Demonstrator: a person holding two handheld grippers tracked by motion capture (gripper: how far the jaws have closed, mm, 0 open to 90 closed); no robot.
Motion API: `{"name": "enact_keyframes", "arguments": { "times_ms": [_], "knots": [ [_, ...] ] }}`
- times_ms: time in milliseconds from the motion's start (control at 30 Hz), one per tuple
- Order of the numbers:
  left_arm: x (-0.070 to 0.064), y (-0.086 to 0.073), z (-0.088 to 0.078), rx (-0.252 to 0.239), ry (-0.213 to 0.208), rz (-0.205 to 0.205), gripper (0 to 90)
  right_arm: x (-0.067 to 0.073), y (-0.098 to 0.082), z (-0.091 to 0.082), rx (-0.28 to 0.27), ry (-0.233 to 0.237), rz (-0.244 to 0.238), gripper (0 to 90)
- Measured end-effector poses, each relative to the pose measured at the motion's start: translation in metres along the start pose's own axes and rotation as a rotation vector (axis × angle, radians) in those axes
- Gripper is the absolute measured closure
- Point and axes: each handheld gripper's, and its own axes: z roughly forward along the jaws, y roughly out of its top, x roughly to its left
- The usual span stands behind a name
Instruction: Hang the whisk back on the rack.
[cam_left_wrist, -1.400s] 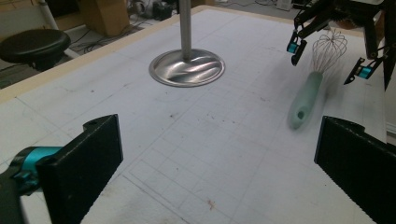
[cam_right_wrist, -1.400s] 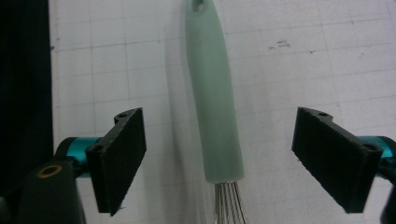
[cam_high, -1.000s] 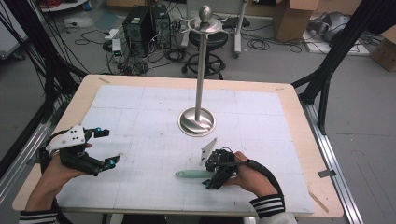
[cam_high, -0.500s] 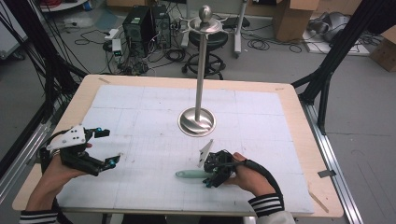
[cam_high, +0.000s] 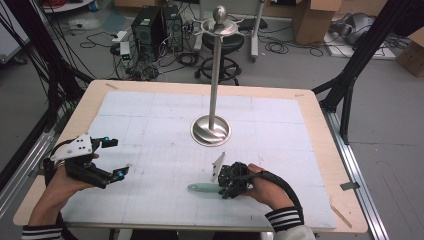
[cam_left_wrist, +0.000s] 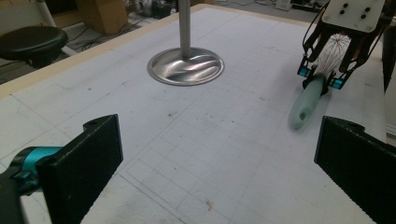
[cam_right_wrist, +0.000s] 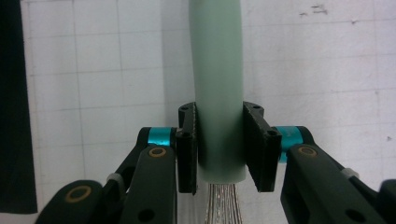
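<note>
A whisk with a pale green handle (cam_high: 201, 188) lies flat on the white gridded mat, near the front. My right gripper (cam_high: 226, 186) is down on it, and its jaws have just been closing. In the right gripper view both pads (cam_right_wrist: 187, 149) press the handle (cam_right_wrist: 217, 70) just ahead of the silver wires (cam_right_wrist: 223, 205). The left gripper view shows the same grip (cam_left_wrist: 322, 80) on the handle (cam_left_wrist: 306, 100), with the wire loops behind. My left gripper (cam_high: 117, 157) hovers at the mat's left, jaws wide apart with nothing between them (cam_left_wrist: 219, 154).
A tall metal stand rises from a round shiny base (cam_high: 211, 130) at the middle of the mat, beyond the whisk; the left gripper view shows that base (cam_left_wrist: 186, 65) too. The wooden table's edge (cam_high: 320, 130) frames the mat. Off the table are a stool, computers and cables.
The right gripper's jaws have drawn in onto the whisk handle. Both hands have stayed where they were, and the whisk has not shifted.
</note>
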Motion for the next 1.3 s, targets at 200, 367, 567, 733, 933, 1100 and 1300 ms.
{"name": "enact_keyframes", "arguments": {
  "times_ms": [200,367,567,733,933,1100,1300],
  "knots": [
    [0.0,0.0,0.0,0.0,-0.001,0.001,1.7,0.0,-0.001,-0.001,-0.007,0.015,-0.013,69.1],
    [0.0,0.0,0.0,0.003,0.002,0.002,1.7,-0.001,-0.003,-0.009,-0.043,0.016,-0.009,69.1],
    [-0.001,0.0,0.001,0.006,0.003,0.003,1.7,-0.003,-0.009,-0.024,-0.12,0.016,-0.002,69.2],
    [0.0,0.0,0.001,0.007,0.003,0.005,1.7,-0.005,-0.014,-0.035,-0.18,0.006,0.008,69.3],
    [0.0,0.0,0.001,0.008,0.004,0.005,1.7,-0.008,-0.02,-0.048,-0.237,-0.014,0.017,69.3],
    [0.0,0.0,0.001,0.012,0.004,0.008,1.7,-0.009,-0.026,-0.063,-0.294,-0.033,0.037,69.4],
    [-0.001,-0.001,0.002,0.017,0.004,0.009,1.7,-0.013,-0.037,-0.081,-0.374,-0.04,0.066,69.3]
  ]
}}
